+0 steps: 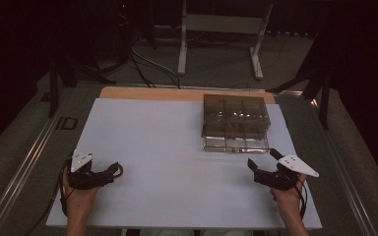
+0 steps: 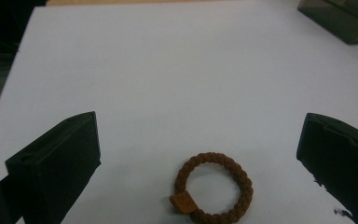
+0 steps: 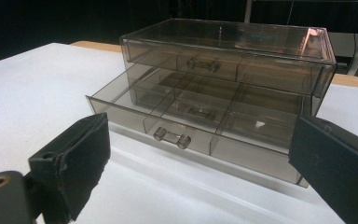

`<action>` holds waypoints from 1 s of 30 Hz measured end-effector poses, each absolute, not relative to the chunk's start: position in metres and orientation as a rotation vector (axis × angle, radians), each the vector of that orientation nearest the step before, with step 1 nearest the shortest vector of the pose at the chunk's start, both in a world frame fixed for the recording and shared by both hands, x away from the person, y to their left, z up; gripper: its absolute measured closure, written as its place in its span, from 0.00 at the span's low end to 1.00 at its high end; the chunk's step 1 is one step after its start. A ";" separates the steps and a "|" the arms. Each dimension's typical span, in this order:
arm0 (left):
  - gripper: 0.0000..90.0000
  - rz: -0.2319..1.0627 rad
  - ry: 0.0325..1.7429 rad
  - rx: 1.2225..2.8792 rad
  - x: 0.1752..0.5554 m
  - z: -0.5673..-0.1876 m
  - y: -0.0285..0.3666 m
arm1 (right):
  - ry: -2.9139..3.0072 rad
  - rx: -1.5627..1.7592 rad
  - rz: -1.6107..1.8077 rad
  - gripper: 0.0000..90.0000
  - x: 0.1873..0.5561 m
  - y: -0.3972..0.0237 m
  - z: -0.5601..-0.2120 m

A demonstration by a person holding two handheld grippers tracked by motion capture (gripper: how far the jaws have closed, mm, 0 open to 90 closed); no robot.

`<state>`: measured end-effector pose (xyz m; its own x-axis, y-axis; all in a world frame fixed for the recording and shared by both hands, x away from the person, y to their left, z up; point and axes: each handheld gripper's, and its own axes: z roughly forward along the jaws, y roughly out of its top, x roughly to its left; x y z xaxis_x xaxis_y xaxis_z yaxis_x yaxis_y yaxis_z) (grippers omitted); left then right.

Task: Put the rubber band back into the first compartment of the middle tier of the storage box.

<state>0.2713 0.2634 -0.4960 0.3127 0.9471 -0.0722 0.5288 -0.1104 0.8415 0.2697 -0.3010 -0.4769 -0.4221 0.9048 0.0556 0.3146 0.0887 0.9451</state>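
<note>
Your left gripper (image 2: 200, 154) stands with its jaws wide apart and nothing between the pads. The brown braided hair tie (image 2: 213, 189) lies flat on the desk (image 2: 168, 70) between them and a little ahead, touching neither jaw. That spread suits a straddling approach: the ring is low and soft, so in my judgement you will need to bring the jaws down close to the surface and close on one side of the braid, or it may slip out flat. The small tan tab on the ring faces your near side.

Your right gripper (image 3: 200, 154) likewise has its jaws wide and empty. It points at the smoky clear drawer box (image 3: 228, 51), near it but not touching. The lower drawer (image 3: 191, 121) is pulled out, its dividers and compartments open from above; the upper drawer looks shut. The open drawer appears to be the receiving place for the tie, which would explain the right gripper waiting beside it.

In the high view, the left gripper (image 1: 109, 170) rests at the near left of the desk, and the right gripper (image 1: 263, 164) at the near right, just short of the box (image 1: 234, 115). Tie and box lie well apart.
</note>
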 end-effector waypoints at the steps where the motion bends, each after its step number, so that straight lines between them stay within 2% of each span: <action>1: 0.01 0.634 1.329 1.770 0.272 -0.497 0.263 | 1.802 1.199 1.340 0.06 0.270 -0.301 -0.477; 9: 0.01 0.609 1.322 1.824 0.278 -0.502 0.262 | 1.813 1.195 1.340 0.06 0.270 -0.300 -0.478; 15: 0.01 0.586 1.391 1.852 0.283 -0.508 0.265 | 1.810 1.199 1.345 0.06 0.269 -0.300 -0.477; 21: 0.10 0.592 1.427 1.865 0.284 -0.510 0.265 | 1.807 1.205 1.346 0.07 0.269 -0.301 -0.477; 23: 0.20 0.582 1.428 1.870 0.284 -0.511 0.266 | 1.803 1.209 1.349 0.07 0.269 -0.301 -0.477; 26: 0.21 0.577 1.439 1.883 0.284 -0.512 0.267 | 1.803 1.210 1.349 0.07 0.269 -0.301 -0.477; 28: 0.32 0.555 1.429 1.882 0.283 -0.513 0.267 | 1.802 1.210 1.350 0.07 0.269 -0.302 -0.477; 30: 0.36 0.547 1.433 1.895 0.283 -0.513 0.268 | 1.801 1.212 1.352 0.07 0.269 -0.302 -0.477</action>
